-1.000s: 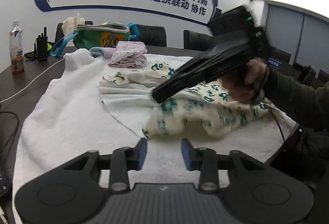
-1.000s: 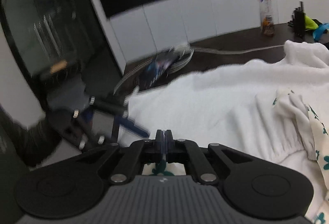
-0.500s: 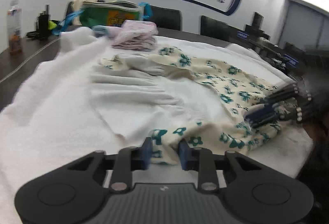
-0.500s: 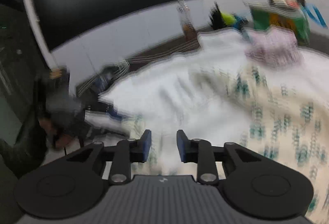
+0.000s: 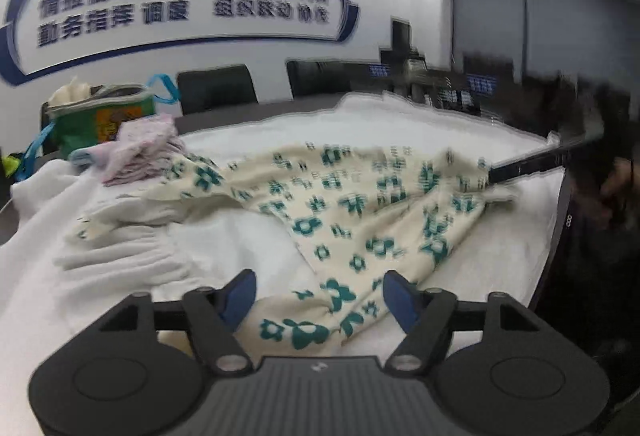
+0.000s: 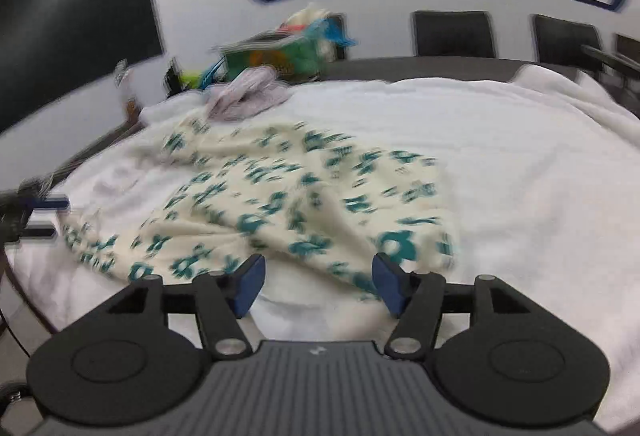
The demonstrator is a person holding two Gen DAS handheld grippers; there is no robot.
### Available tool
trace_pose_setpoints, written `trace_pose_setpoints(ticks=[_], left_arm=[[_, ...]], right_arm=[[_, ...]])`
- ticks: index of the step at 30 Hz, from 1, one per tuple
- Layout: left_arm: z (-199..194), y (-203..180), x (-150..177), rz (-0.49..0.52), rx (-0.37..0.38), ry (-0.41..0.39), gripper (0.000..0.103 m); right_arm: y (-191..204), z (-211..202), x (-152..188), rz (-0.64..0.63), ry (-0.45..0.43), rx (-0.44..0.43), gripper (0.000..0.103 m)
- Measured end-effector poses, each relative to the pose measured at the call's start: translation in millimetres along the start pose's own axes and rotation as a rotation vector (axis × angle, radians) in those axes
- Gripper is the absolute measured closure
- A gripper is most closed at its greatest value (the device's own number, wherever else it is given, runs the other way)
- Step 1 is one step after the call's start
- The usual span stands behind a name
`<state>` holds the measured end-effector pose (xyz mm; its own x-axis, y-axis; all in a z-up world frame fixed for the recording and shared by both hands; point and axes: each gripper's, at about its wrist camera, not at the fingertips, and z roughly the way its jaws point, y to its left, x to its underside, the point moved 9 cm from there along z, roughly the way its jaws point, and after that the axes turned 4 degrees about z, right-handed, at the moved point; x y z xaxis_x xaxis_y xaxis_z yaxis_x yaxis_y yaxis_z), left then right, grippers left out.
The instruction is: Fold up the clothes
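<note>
We have the cream garment with teal flower print [image 5: 352, 204] lying spread and rumpled across the white fluffy towel [image 5: 420, 124] that covers the table, its near hem reaching right to our tools. Our left gripper [image 5: 318, 294] hangs low over that hem with its blue-padded jaws opening; cloth lies in the gap, yet the pads stand clear of it on both sides, so nothing is pinched. From this wrist we catch the right gripper [image 5: 490, 178], blurred, its tip at the far right corner of the garment.

Over on the right wrist view, the same story: jaws opening, blue pads apart, the garment's edge under the gap and no grip on it. The left tool shows only as a dark smear at the left border there.

Behind the garment sits a pink folded pile of clothes [image 5: 140, 152], touching its far end. Beyond that, a green bag with blue straps [image 5: 100, 116] stands on the dark table. Black office chairs [image 6: 454, 34] line the wall under the blue lettering [image 5: 180, 2].
</note>
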<state>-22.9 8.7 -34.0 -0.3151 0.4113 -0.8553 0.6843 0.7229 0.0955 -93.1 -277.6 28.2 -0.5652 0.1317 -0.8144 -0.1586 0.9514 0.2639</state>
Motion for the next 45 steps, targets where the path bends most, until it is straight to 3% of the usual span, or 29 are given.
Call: trace_pose_setpoints(ticks=[1, 3, 4, 6, 7, 8, 11, 13, 15, 16, 18, 20, 22, 25, 27, 28, 31, 34, 36, 37, 38, 39, 42, 44, 45], left_arm=[[7, 0, 3, 0.006, -0.001, 0.031, 0.055], [15, 2, 11, -0.003, 0.013, 0.096, 0.093], [13, 1, 12, 0.002, 0.022, 0.099, 0.093], [8, 0, 13, 0.009, 0.041, 0.107, 0.101], [3, 0, 13, 0.004, 0.049, 0.116, 0.101], [-4, -1, 13, -0.001, 0.060, 0.122, 0.102], [-20, -6, 22, 0.008, 0.088, 0.141, 0.102], [-22, -6, 24, 0.019, 0.059, 0.141, 0.096], [-25, -5, 18, 0.027, 0.022, 0.114, 0.084], [-28, -8, 7, 0.033, 0.027, 0.064, 0.078], [-31, -18, -15, 0.031, 0.053, -0.029, 0.046], [-28, -30, -33, 0.024, 0.090, -0.104, 0.037], [-9, -42, -38, 0.044, 0.121, -0.082, 0.037], [24, -51, -29, 0.062, 0.128, 0.006, 0.038], [37, -46, -15, 0.040, 0.100, 0.094, 0.046], [40, -42, -9, 0.026, 0.091, 0.124, 0.048], [33, -21, -18, -0.061, 0.104, 0.129, 0.048], [31, 12, -49, -0.184, 0.110, 0.102, 0.039], [63, 41, -63, -0.254, 0.045, 0.162, 0.035], [78, 55, -70, -0.289, 0.013, 0.192, 0.035], [94, 70, -77, -0.323, -0.019, 0.223, 0.035], [109, 84, -84, -0.358, -0.052, 0.253, 0.037], [150, 111, -83, -0.440, -0.137, 0.336, 0.044], [165, 118, -79, -0.458, -0.152, 0.340, 0.048], [170, 122, -76, -0.470, -0.161, 0.339, 0.067]], right_arm=[[-3, 0, 3, 0.024, -0.009, -0.003, 0.042], [0, 10, 12, -0.034, -0.004, 0.048, 0.045], [4, 16, 16, -0.087, 0.001, 0.082, 0.046], [17, 27, 27, -0.229, 0.016, 0.153, 0.065], [21, 29, 27, -0.257, 0.012, 0.166, 0.089], [17, 26, 25, -0.236, 0.030, 0.182, 0.101], [13, 6, 18, -0.188, 0.072, 0.160, 0.101], [14, -14, 20, -0.187, 0.096, 0.134, 0.101], [10, -23, 26, -0.174, 0.128, 0.109, 0.101], [9, -27, 28, -0.162, 0.135, 0.089, 0.095], [13, -36, 16, -0.090, 0.078, -0.007, 0.088], [33, -35, 5, -0.088, 0.024, -0.138, 0.073], [50, -16, 1, -0.114, 0.018, -0.173, 0.063], [59, 16, 10, -0.145, 0.080, -0.156, 0.063], [62, 32, 17, -0.164, 0.122, -0.145, 0.093], [64, 36, 20, -0.175, 0.142, -0.141, 0.101], [64, -1, 33, -0.199, 0.174, -0.189, 0.101], [56, -17, 5, -0.083, 0.088, -0.237, 0.096], [50, -28, -14, -0.006, 0.031, -0.269, 0.072], [47, -30, -26, 0.028, -0.001, -0.273, 0.036], [43, -20, -44, 0.036, -0.041, -0.229, 0.020], [39, -3, -57, 0.021, -0.046, -0.183, 0.019], [23, 68, -75, 0.060, 0.091, -0.109, 0.027], [13, 111, -77, 0.092, 0.199, -0.097, 0.049], [8, 131, -78, 0.102, 0.250, -0.086, 0.054]])
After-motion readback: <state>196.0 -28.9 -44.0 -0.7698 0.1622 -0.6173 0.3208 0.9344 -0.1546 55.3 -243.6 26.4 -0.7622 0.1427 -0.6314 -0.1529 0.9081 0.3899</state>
